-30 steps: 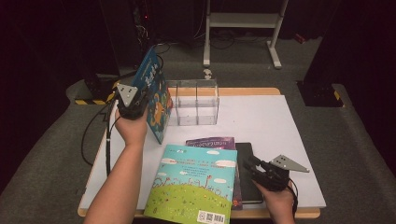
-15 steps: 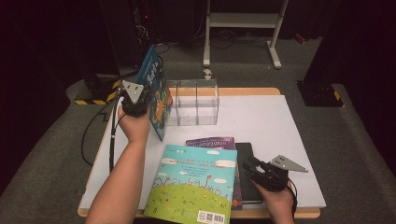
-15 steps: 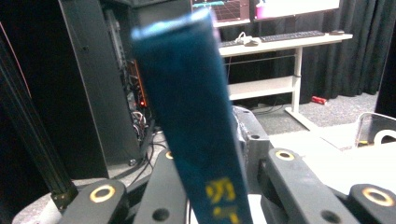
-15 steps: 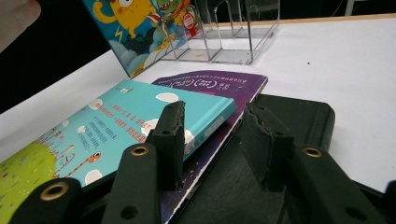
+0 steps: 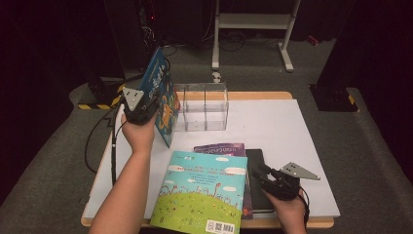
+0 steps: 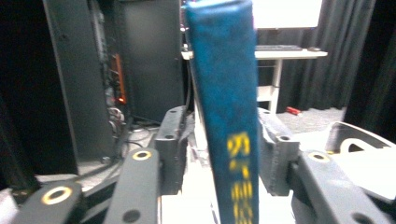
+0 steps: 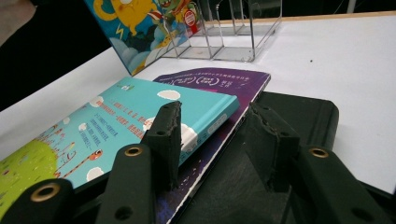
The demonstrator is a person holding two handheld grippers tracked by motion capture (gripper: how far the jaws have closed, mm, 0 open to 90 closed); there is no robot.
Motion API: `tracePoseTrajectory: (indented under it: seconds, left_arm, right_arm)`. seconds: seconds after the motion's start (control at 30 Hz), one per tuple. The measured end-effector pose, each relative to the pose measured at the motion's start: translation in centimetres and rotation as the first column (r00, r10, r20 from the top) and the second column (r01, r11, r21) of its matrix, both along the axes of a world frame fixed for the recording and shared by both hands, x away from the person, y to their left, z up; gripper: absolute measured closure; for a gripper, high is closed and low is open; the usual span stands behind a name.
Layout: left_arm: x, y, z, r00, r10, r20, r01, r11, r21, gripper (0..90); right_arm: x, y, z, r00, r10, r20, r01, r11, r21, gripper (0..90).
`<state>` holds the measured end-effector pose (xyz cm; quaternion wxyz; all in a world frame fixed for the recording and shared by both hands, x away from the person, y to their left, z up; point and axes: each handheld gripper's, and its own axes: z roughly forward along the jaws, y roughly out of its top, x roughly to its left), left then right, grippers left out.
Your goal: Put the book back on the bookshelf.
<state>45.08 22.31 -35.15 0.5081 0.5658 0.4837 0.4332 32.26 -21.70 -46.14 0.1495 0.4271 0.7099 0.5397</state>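
Note:
A blue picture book [image 5: 163, 105] stands upright at the table's left, tilted and leaning toward a clear acrylic rack [image 5: 204, 105]. My left gripper [image 5: 148, 102] straddles its spine [image 6: 224, 70]. Its jaws have just been opening: the spine is between them, with a gap showing at the left pad [image 6: 175, 135]. My right gripper [image 5: 258, 173] is open at the near right, low over a black book [image 7: 299, 112]. Its left fingertip [image 7: 166, 130] sits at the edge of a teal book [image 7: 140, 112], which lies on a purple book [image 7: 219, 79].
The white table [image 5: 272, 122] has bare room at the right and behind the flat books. The teal book [image 5: 202, 192] overhangs the near edge. A cable trails off the left side. A white stand is on the floor beyond the table.
The left hand shifted only slightly beside the upright blue book. The right hand and the flat books have stayed where they were.

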Motion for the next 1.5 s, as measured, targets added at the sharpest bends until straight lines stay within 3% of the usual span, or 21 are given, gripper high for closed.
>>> tracePoseTrajectory:
  seconds: [0.2,0.37,0.47,0.6,0.7,0.77,0.9,1.0,1.1,1.13,1.2,1.23,1.27,1.3,1.33,1.37,1.4,1.43,1.5]
  left_arm:
    - [-1.9,1.0,-0.4,0.9991,-0.037,-0.018,0.036,0.9985,-0.040,46.3]
    - [-4.2,2.2,-1.9,0.9936,-0.091,-0.067,0.086,0.9934,-0.076,40.6]
    - [-5.5,2.5,-3.2,0.9853,-0.130,-0.111,0.121,0.9894,-0.080,37.8]
    - [-7.1,2.7,-5.6,0.9623,-0.186,-0.198,0.176,0.9822,-0.064,37.7]
    - [-8.0,2.8,-7.7,0.9235,-0.239,-0.300,0.220,0.9706,-0.098,37.7]
    - [-8.5,2.6,-8.8,0.9012,-0.259,-0.348,0.236,0.9659,-0.108,37.6]
    - [-9.6,2.4,-10.8,0.8546,-0.307,-0.419,0.273,0.9516,-0.140,37.3]
    - [-10.6,1.9,-12.0,0.8238,-0.314,-0.472,0.282,0.9491,-0.140,36.2]
    - [-11.4,1.8,-13.2,0.7840,-0.345,-0.516,0.282,0.9385,-0.199,35.0]
    - [-11.6,1.7,-13.6,0.7668,-0.360,-0.532,0.290,0.9331,-0.212,34.8]
    - [-12.0,1.4,-14.0,0.7476,-0.370,-0.552,0.295,0.9292,-0.223,34.1]
    - [-12.2,1.3,-14.1,0.7344,-0.383,-0.561,0.299,0.9238,-0.239,34.1]
    - [-12.3,1.1,-14.3,0.7155,-0.403,-0.571,0.306,0.9152,-0.262,33.5]
    - [-12.4,0.9,-14.4,0.7029,-0.416,-0.577,0.312,0.9094,-0.275,33.0]
    - [-12.4,0.5,-14.6,0.6781,-0.434,-0.593,0.331,0.9009,-0.281,33.1]
    - [-12.5,0.3,-14.8,0.6606,-0.444,-0.605,0.344,0.8956,-0.282,34.3]
    - [-12.6,0.0,-15.0,0.6499,-0.462,-0.603,0.354,0.8866,-0.297,37.2]
    - [-12.8,-0.1,-15.0,0.6611,-0.456,-0.596,0.349,0.8898,-0.294,37.3]
    - [-12.9,-0.1,-15.1,0.6640,-0.455,-0.593,0.344,0.8903,-0.298,37.9]
  right_arm:
    - [-0.1,0.1,-0.2,1.0000,-0.001,-0.004,0.001,0.9999,-0.014,53.5]
    - [-0.1,0.4,-0.3,1.0000,0.003,-0.003,-0.003,0.9995,-0.031,51.7]
    - [-0.2,0.6,-0.4,1.0000,0.007,-0.003,-0.008,0.9992,-0.039,50.3]
    - [-0.1,0.8,-0.4,1.0000,0.006,-0.008,-0.006,0.9988,-0.049,48.5]
    - [-0.1,0.9,-0.5,0.9999,0.007,-0.013,-0.008,0.9984,-0.057,47.8]
    - [-0.1,0.9,-0.5,0.9998,0.008,-0.017,-0.009,0.9982,-0.060,47.5]
    - [-0.1,1.0,-0.6,0.9997,0.008,-0.023,-0.009,0.9978,-0.066,47.3]
    - [-0.2,1.1,-0.6,0.9995,0.009,-0.031,-0.011,0.9977,-0.068,47.0]
    - [-0.3,1.3,-0.5,0.9992,0.011,-0.037,-0.014,0.9975,-0.069,46.8]
    - [-0.3,1.4,-0.5,0.9991,0.015,-0.040,-0.018,0.9975,-0.069,46.6]
    - [-0.4,1.6,-0.4,0.9988,0.021,-0.044,-0.024,0.9974,-0.067,45.8]
    - [-0.4,1.7,-0.4,0.9985,0.025,-0.048,-0.028,0.9974,-0.066,45.2]
    - [-0.4,1.8,-0.4,0.9980,0.029,-0.056,-0.033,0.9974,-0.064,44.6]
    - [-0.4,2.0,-0.4,0.9972,0.033,-0.067,-0.037,0.9973,-0.063,43.9]
    - [-0.4,2.1,-0.4,0.9965,0.038,-0.075,-0.042,0.9971,-0.063,43.4]
    - [-0.4,2.2,-0.4,0.9955,0.042,-0.085,-0.047,0.9966,-0.068,43.0]
    - [-0.3,2.3,-0.4,0.9950,0.041,-0.091,-0.047,0.9962,-0.074,42.6]
    - [-0.3,2.4,-0.4,0.9939,0.039,-0.103,-0.048,0.9957,-0.080,42.4]
    - [-0.2,2.7,-0.5,0.9911,0.041,-0.126,-0.052,0.9947,-0.089,41.7]
